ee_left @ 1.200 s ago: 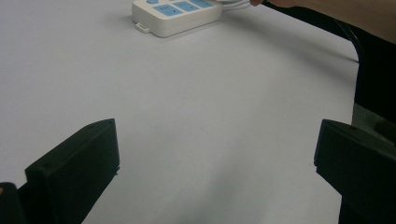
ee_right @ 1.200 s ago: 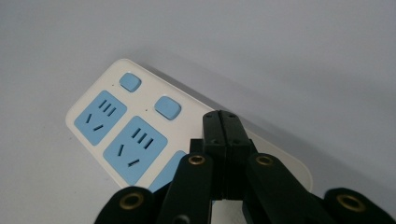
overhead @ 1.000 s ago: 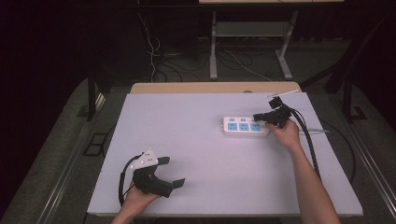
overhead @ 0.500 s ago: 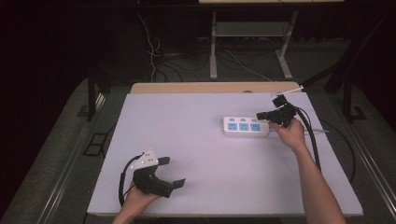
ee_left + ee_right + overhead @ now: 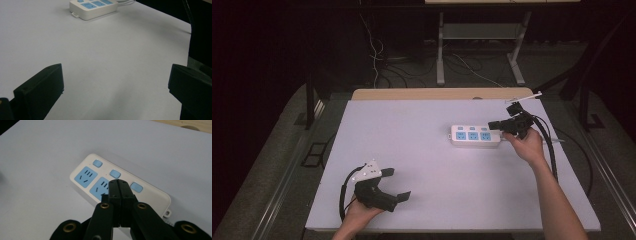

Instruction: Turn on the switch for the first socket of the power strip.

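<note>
A white plastic power strip (image 5: 475,135), a rounded-cornered bar with three pale blue socket faces and three small blue rocker buttons, lies flat on the matte white table (image 5: 432,165), right of centre. The right gripper (image 5: 501,124) hangs over its right end, black jaws pressed together with nothing between them. The left gripper (image 5: 395,184) rests near the front-left edge, jaws spread wide and empty.

obstacle: power strip (image 5: 475,135) at table's (image 5: 437,200) far right | free: bare tabletop left, centre, near
</note>
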`<state>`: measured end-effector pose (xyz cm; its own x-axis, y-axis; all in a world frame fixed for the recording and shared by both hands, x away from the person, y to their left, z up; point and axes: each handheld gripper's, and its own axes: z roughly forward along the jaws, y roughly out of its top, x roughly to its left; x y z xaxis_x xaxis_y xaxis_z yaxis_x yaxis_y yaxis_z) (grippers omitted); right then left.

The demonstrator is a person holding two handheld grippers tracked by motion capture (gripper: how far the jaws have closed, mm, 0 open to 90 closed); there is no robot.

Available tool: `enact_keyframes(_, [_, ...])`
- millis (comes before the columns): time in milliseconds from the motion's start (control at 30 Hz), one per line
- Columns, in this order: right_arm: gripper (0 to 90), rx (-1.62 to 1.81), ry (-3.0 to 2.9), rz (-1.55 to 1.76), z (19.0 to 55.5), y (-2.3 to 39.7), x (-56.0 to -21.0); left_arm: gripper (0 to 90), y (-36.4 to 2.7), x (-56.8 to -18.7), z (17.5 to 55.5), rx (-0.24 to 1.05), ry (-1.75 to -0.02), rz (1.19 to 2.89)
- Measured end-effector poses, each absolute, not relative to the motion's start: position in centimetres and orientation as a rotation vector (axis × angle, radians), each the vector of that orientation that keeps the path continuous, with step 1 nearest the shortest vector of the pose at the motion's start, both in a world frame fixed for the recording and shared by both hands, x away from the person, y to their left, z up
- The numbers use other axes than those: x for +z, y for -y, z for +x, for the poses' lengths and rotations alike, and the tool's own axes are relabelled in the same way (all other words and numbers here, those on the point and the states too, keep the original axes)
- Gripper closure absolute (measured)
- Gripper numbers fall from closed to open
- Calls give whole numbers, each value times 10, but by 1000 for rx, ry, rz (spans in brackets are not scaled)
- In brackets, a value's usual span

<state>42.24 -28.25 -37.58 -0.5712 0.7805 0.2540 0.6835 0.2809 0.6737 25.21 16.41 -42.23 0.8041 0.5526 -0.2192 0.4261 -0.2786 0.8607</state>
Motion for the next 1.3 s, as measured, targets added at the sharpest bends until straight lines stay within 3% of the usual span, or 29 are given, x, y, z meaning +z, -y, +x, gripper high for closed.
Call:
enact_keyframes(333, [886,1235,-2396,1385,396,285,-368,0,-163,-422,252,146,-737,1916])
enact_keyframes(433, [844,1259,-2391,1379,388,286,-366,0,-163,-422,252,148,-736,1915])
enact_keyframes(933, [372,1351,-2351,1344,346,278,-362,0,-163,-422,252,149,-739,1914])
enact_keyframes(1133, [118,1364,-2347,1332,331,276,-364,0,-164,-422,252,151,-739,1914])
enact_keyframes(1200, [100,1372,-2352,1322,326,276,-364,0,-164,-422,252,151,-739,1913])
enact_keyframes(1300, [0,1376,-2369,1295,316,277,-366,0,-164,-422,252,152,-739,1913])
